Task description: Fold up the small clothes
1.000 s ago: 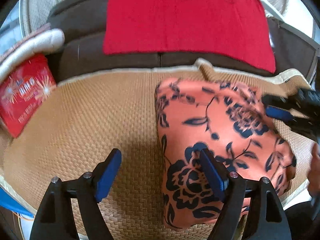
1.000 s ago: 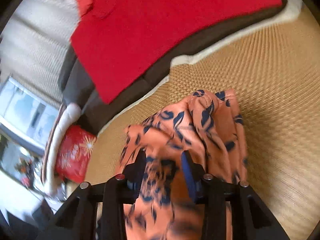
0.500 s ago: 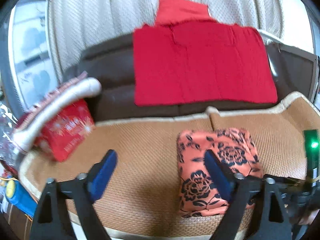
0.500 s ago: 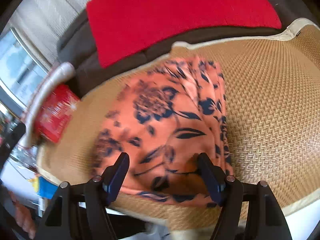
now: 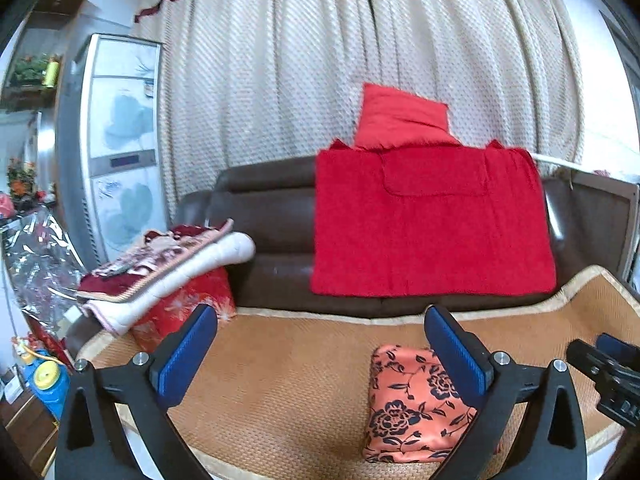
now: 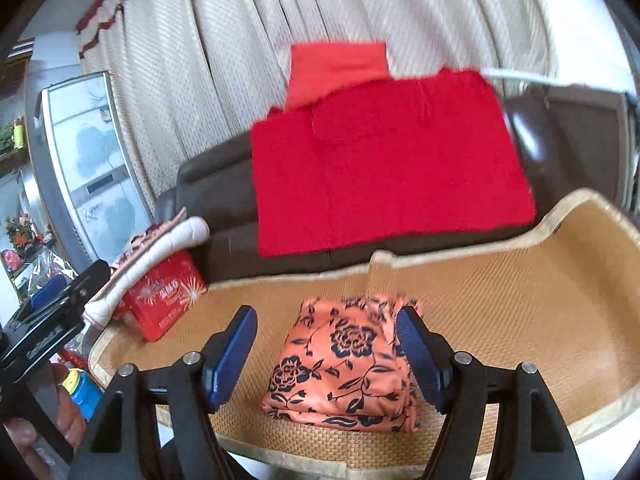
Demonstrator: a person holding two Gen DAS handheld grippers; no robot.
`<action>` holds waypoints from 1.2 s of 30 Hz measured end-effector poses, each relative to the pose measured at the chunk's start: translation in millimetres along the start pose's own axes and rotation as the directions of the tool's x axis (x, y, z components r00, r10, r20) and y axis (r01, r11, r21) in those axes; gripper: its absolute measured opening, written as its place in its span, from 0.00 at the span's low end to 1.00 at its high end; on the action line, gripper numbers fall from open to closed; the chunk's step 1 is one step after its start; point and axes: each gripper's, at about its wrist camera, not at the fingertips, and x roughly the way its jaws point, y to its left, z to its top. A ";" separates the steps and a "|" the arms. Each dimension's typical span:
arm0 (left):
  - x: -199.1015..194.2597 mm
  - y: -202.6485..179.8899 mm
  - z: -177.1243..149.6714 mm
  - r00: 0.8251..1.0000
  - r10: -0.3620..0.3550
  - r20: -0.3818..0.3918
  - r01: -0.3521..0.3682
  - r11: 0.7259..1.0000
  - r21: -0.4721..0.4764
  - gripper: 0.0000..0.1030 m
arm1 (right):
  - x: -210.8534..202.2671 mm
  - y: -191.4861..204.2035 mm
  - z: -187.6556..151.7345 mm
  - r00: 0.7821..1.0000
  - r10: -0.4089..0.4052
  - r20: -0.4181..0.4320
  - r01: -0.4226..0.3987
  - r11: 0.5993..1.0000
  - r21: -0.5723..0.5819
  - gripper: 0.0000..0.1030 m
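Both claws hung above the woven mat [image 6: 500,300] with nothing between their pads: the left claw [image 5: 320,354] was spreading wider, and the right claw [image 6: 326,354] stood apart. Below them the orange floral garment [image 6: 344,364] lay folded into a compact square on the mat, just before the brown sofa [image 5: 264,216] draped with a red cloth [image 5: 432,232]

orange floral garment [image 6: 352,364] | folded into compact rectangle | lying flat on woven mat [image 6: 500,300], near front edge

cream curtain [image 5: 320,80], brown sofa [image 5: 264,232], fridge [image 5: 116,140]
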 end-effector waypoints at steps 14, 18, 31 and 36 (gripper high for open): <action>-32.0 23.8 17.0 0.998 0.037 0.050 -0.036 0.999 -0.009 1.00 | -53.9 39.5 2.5 0.996 -0.010 0.084 0.020 0.992 -0.124 0.74; -40.1 27.2 19.4 0.997 0.037 0.060 -0.037 0.999 -0.008 1.00 | -57.6 50.1 1.6 0.995 -0.022 0.102 0.038 0.987 -0.159 0.74; -51.5 27.1 24.1 0.996 0.036 0.077 -0.037 0.999 0.010 1.00 | -60.3 55.9 -0.2 0.994 -0.039 0.104 0.057 0.981 -0.184 0.74; -52.5 26.4 23.8 0.996 0.036 0.076 -0.037 0.999 0.013 1.00 | -59.5 56.3 -1.2 0.994 -0.036 0.104 0.055 0.981 -0.187 0.74</action>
